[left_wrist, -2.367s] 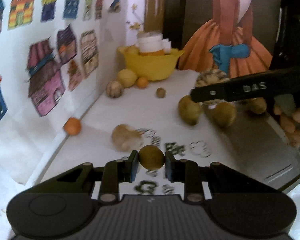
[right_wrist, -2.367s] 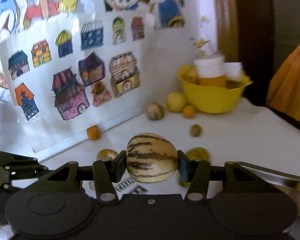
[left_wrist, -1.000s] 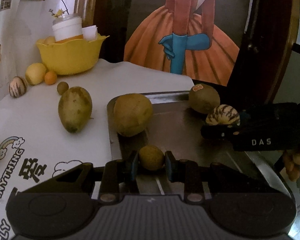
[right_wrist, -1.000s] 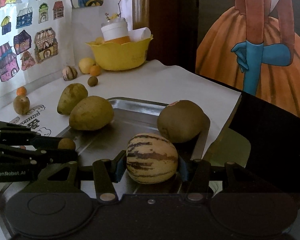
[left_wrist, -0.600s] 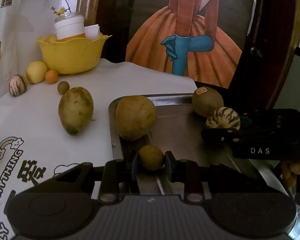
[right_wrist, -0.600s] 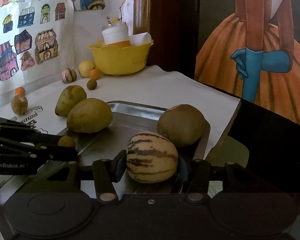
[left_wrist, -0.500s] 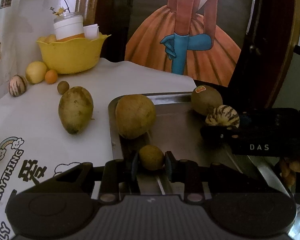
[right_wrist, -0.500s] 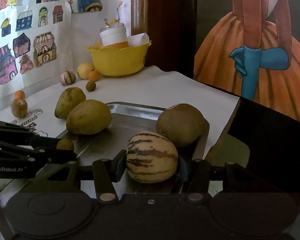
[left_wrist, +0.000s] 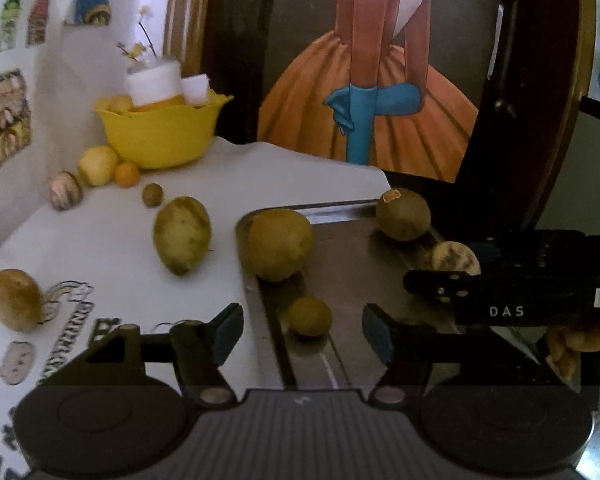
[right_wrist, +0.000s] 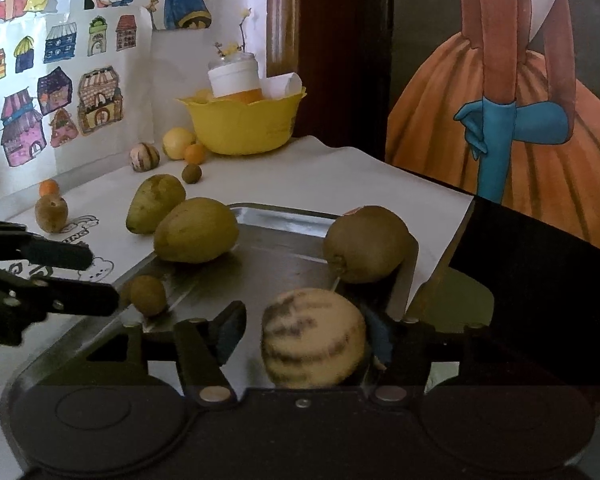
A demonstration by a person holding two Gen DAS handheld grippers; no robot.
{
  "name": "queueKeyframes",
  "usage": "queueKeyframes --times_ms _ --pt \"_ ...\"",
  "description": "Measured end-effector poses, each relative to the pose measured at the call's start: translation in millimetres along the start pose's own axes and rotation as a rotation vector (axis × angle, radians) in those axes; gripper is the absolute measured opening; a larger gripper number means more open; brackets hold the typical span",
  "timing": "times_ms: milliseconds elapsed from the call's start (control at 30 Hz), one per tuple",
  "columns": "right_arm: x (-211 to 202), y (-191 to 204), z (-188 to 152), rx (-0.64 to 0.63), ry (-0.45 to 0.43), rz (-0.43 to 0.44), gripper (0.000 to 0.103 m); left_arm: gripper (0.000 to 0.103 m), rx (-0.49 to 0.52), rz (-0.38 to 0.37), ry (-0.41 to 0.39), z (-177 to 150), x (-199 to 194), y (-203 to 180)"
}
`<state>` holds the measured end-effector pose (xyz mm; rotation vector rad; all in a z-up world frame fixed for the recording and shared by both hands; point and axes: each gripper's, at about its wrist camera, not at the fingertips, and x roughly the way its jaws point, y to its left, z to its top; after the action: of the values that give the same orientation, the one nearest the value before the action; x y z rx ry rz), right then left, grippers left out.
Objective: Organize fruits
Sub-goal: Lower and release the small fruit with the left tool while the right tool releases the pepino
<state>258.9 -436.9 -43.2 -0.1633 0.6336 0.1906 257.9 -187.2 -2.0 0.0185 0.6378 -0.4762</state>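
My left gripper [left_wrist: 302,330] hovers over the near left part of the metal tray [left_wrist: 360,256], its jaws opening. A small round brown fruit [left_wrist: 309,316] lies on the tray between them, clear of both pads. My right gripper [right_wrist: 304,334] is over the tray's near right part, its jaws opening too. The striped melon [right_wrist: 314,338] rests between them, blurred; the left pad stands off it, the right pad is close beside it. A large yellow-green fruit [right_wrist: 196,230] and a round brown fruit [right_wrist: 366,244] also lie on the tray.
Left of the tray, a green mango [right_wrist: 156,202], a brown fruit [right_wrist: 51,212] and a small orange [right_wrist: 49,187] lie on the white cloth. At the back stands a yellow bowl [right_wrist: 244,124] with a lemon [right_wrist: 178,142], a small striped fruit [right_wrist: 144,156] and other small fruits nearby.
Both grippers have opened and let go. The small brown fruit now lies on the tray, and the striped melon sits loose between the right jaws. The left gripper rose and drew back a little.
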Motion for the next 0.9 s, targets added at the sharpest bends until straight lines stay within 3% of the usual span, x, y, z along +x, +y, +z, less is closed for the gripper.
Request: queueKeyframes --times_ms 233,367,467,900 --pt "-30 10 -3 0.005 -0.032 -0.007 0.080 0.086 -0.079 0.039 -0.041 -9 -42 16" --pt "-52 22 -10 0.005 -0.050 0.009 0.095 0.098 -0.157 0.053 -0.061 -16 -68 23" --pt "-68 32 -19 0.015 -0.049 0.022 0.099 0.103 -0.197 0.059 -0.085 -25 -88 26" --pt "-146 98 -55 0.048 -0.025 -0.031 0.102 0.103 -0.196 0.095 -0.109 -70 -155 27"
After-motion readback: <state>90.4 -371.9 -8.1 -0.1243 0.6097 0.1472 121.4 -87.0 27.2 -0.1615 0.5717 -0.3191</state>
